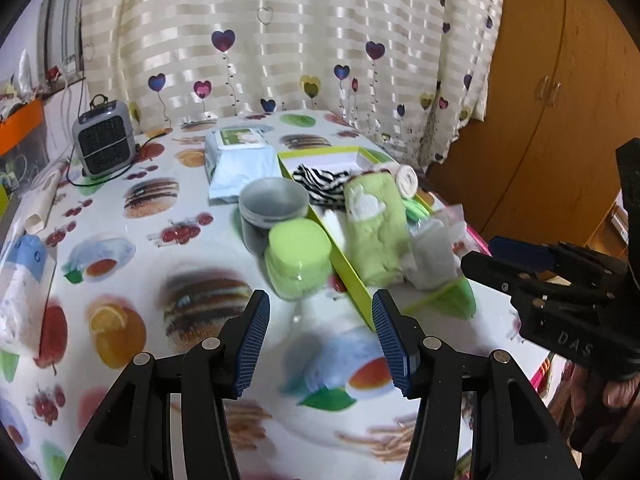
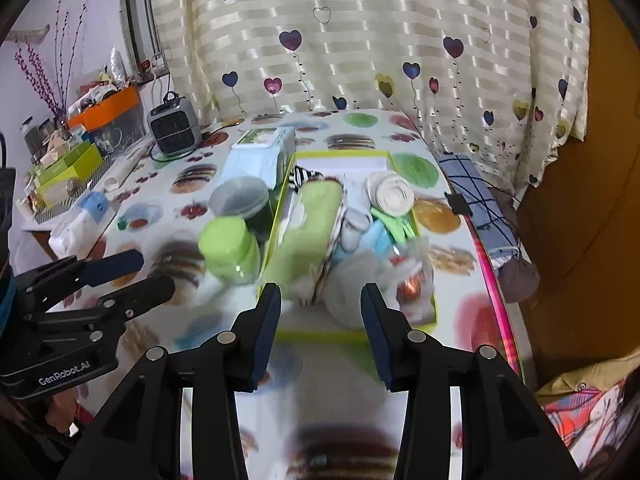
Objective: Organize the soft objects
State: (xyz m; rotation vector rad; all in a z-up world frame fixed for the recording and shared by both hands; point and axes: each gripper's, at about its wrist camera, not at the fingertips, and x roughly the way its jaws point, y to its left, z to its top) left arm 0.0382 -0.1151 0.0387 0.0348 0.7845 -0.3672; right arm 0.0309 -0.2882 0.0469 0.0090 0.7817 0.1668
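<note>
Right now both of your tongs hang above the surface (image 1: 132, 280) with nothing in them. Your left tongs (image 1: 320, 320) are spread wide, the blue pads (image 1: 254, 340) well apart, over the fruit-print cloth just in front of the near corner of the box (image 1: 348, 272). Your right tongs (image 2: 320, 312) are spread too, hovering over the near end of that box (image 2: 320, 336).

The soft things lie inside the lime-walled box. A green towel (image 1: 374, 232) lies lengthwise along its left wall, and a zebra cloth (image 1: 320, 184) sits beyond it toward the far end. A cream roll (image 2: 392, 194) rests to the right of the towel near the right wall, with green gloves (image 2: 394, 226) just in front of it. A white cloth (image 1: 434, 256) and a crinkled clear bag (image 2: 412, 276) fill the near right part; motion blur keeps you from reading them finely.

Outside the box, touching or just beside its left wall, a green jar (image 1: 298, 258) stands nearest you and a grey jar (image 1: 272, 208) stands behind it. A wipes pack (image 1: 238, 160) lies past those, and a small heater (image 1: 104, 142) stands at the far left of the surface. A heart-print curtain (image 1: 280, 40) hangs behind.

In the left view your right tongs show at the right edge; in the right view your left tongs (image 2: 132, 276) show low on the left.
</note>
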